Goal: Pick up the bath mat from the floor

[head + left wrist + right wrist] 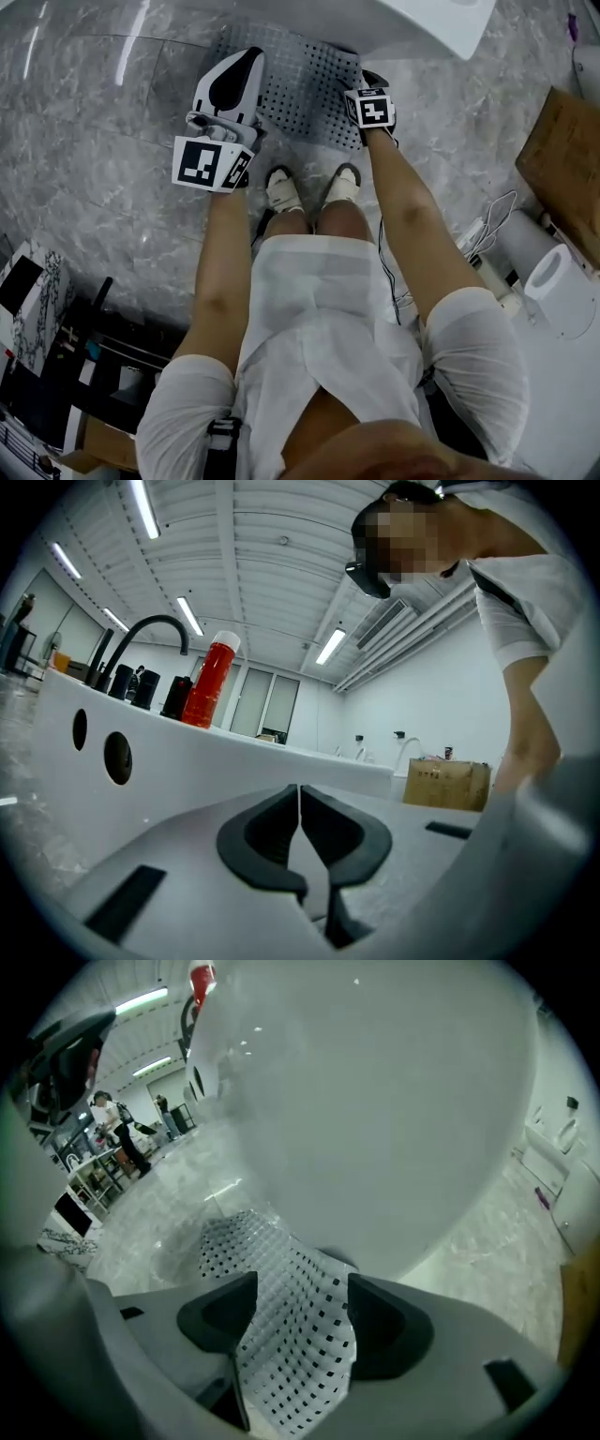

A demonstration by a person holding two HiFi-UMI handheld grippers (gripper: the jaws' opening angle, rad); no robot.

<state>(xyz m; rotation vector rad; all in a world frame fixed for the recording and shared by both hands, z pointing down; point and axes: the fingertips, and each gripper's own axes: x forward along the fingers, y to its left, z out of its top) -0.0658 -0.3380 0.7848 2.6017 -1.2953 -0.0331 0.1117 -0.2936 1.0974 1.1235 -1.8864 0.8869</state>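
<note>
The bath mat [302, 82] lies flat on the grey marble floor [94, 141], a pale perforated sheet pushed up against the foot of the white bathtub [422, 28]. Its far edge disappears under the tub's overhang. You are bent low over it, and your shoes [283, 190] stand on the floor just short of the mat's near edge.

Your left gripper [246, 58] sits over the mat's left edge in the head view. Its own view shows the two dark pads [272, 832] pressed together with nothing between them — clenched and empty. That view looks level along the tub's side [187, 761]. A red bottle [208, 682] and a black tap [141, 635] stand on the rim, with a cardboard box [447, 785] further off.

Your right gripper [368, 82] is at the mat's right edge, close against the tub, and angled down. Its jaws stand wide apart — released. In the right gripper view the dotted mat [253, 1251] fills the gap between the two pads [220, 1321], with the tub's curved wall [375, 1101] rising just beyond. The pads do not appear to press on the mat, though you cannot tell from these views whether the tips touch it.
</note>
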